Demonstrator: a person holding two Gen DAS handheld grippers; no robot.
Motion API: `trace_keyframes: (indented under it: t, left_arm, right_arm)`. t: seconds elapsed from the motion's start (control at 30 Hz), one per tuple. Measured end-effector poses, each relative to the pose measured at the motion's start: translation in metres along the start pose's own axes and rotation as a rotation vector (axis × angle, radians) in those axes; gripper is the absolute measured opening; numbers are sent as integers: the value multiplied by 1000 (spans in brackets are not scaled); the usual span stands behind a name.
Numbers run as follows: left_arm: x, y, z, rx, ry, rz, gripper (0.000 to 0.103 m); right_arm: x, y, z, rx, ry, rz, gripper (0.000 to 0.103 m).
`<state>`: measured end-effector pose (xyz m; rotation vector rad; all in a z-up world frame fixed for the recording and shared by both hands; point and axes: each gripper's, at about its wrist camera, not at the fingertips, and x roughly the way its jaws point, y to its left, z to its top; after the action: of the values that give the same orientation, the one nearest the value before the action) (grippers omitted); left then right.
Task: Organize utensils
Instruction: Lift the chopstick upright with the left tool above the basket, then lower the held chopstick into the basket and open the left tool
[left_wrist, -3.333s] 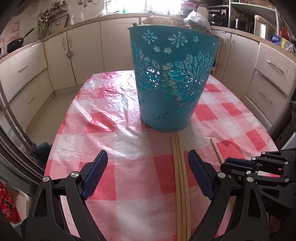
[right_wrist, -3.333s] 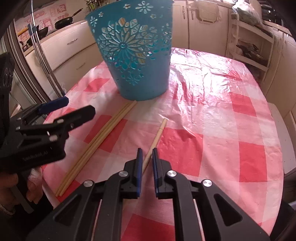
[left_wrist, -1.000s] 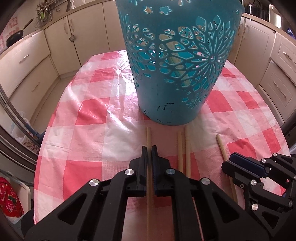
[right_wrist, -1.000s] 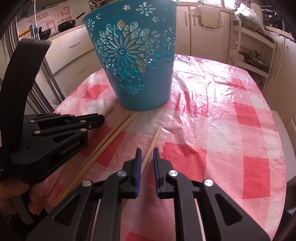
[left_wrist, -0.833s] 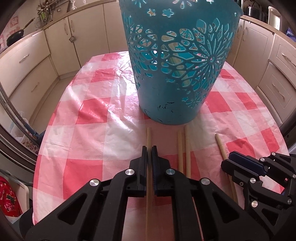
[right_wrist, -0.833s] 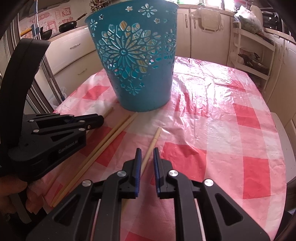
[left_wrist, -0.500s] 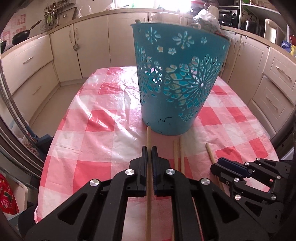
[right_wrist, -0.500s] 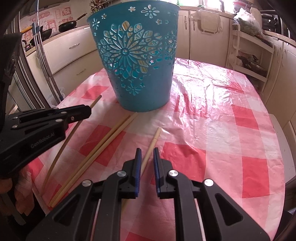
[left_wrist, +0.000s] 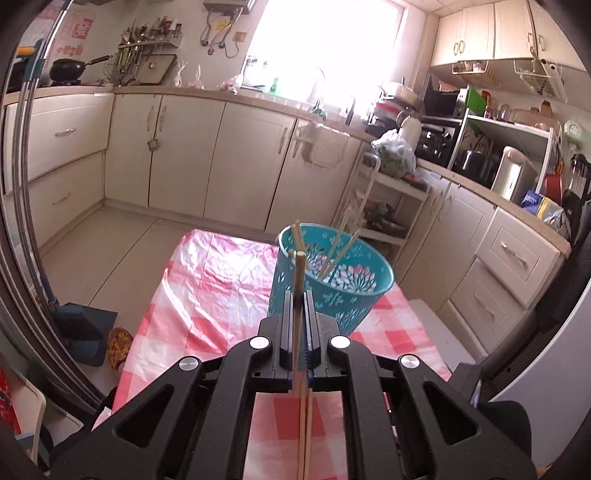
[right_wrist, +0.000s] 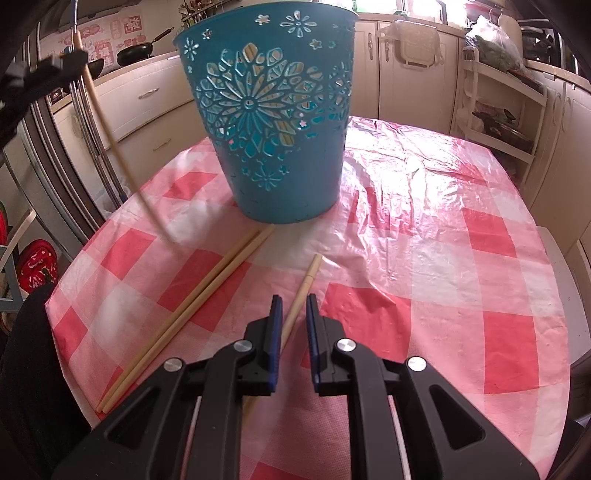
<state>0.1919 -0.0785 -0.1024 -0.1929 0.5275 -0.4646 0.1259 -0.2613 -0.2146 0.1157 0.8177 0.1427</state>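
Now the largest thing is the table (right_wrist: 461, 258), covered with a red and white checked cloth, and on it stands the teal basket (right_wrist: 273, 122), upright, with its open mouth to the top. In the left wrist view several chopsticks already lean inside it.

From the left gripper (left_wrist: 299, 306) the basket (left_wrist: 332, 280) lies at about 1 o'clock, a little ahead and lower, so that the camera looks down into its mouth. This gripper is clenched on one chopstick (left_wrist: 297, 295). The long axis of the stick runs along the gripper's own line, from 6 o'clock to 12 o'clock in this view, and its far tip shows just over the near left rim of the basket. In the right wrist view the same stick (right_wrist: 110, 140) hangs in the air at 10 o'clock, tilted, well apart from the cloth.

I judge that the coming move depends on this relation: the stick's far end must come over the open mouth and point downward before it is let go. The left hand is the nearer one to the mouth.

The right gripper (right_wrist: 293, 314) is low over the cloth. Its jaws stand narrowly apart on both sides of a single chopstick (right_wrist: 304, 284), whose axis goes toward 1 o'clock, to the basket's foot. A gap shows on each side, so I think it is not yet pinched. A pair of chopsticks (right_wrist: 207, 291) lies at 10 o'clock, side by side.
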Motion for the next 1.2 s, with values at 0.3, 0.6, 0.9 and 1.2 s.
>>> trace_keyframes:
  t: [0.3, 0.6, 0.9, 1.2]
  left_arm:
    - [-29, -24, 56, 18, -126, -53, 5]
    - [-34, -42, 96, 48, -224, -57, 5]
    - [24, -49, 91, 61, -169, -18, 5]
    - [86, -49, 53, 103, 15, 47, 5]
  right_arm:
    - [0, -1, 0, 9, -1, 9, 13]
    - [0, -3, 1, 14, -1, 16, 13]
    - [0, -4, 1, 24, -2, 25, 13]
    - [0, -5, 1, 28, -1, 30, 13]
